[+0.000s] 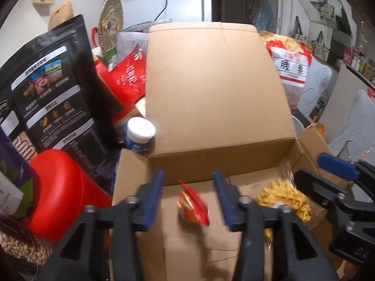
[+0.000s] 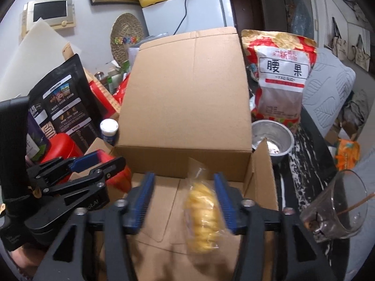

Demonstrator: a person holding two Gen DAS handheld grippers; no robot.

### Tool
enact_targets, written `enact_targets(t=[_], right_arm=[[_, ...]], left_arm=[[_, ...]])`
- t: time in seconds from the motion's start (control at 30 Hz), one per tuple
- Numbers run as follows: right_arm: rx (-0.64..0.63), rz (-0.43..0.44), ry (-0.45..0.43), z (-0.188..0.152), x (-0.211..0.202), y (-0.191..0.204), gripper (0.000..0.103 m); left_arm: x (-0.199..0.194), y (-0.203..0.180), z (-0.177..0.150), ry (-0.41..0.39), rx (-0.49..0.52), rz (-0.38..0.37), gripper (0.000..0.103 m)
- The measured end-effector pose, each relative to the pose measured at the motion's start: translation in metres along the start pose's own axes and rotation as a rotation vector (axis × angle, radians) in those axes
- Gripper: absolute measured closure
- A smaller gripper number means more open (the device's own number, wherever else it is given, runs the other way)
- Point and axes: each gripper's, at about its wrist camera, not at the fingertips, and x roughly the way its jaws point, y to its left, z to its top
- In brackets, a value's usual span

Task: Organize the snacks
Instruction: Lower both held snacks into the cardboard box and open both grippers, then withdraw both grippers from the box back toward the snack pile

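Observation:
An open cardboard box stands in front of me, its back flap upright. My left gripper is open over the box, and a small red snack packet, blurred, is between its fingers, touching neither. My right gripper is open over the same box. A clear bag of yellow twisted snacks, blurred, is close to its right finger. That bag also shows in the left wrist view. The right gripper shows at the right of the left wrist view.
Left of the box stand a black pouch, a red container, a white-capped bottle and a red bag. Right of it are a cashew bag, a metal bowl and a glass.

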Motion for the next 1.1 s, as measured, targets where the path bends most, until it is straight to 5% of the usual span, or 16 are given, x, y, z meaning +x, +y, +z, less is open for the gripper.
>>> enact_targets(t=[0.07, 0.37, 1.1], right_arm=[[-0.001, -0.005, -0.002, -0.002, -0.004, -0.001, 0.044], [-0.042, -0.056, -0.029, -0.004, -0.032, 0.008, 0.044], [-0.116, -0.032, -0.217, -0.029, -0.179, 0.055, 0.042]], left_arm=[[-0.002, 0.001, -0.001, -0.011, -0.010, 0.018, 0.028], [-0.034, -0.002, -0.006, -0.053, -0.006, 0.007, 0.028], [-0.204, -0.002, -0.035, -0.243, 0.026, -0.010, 0.028]])
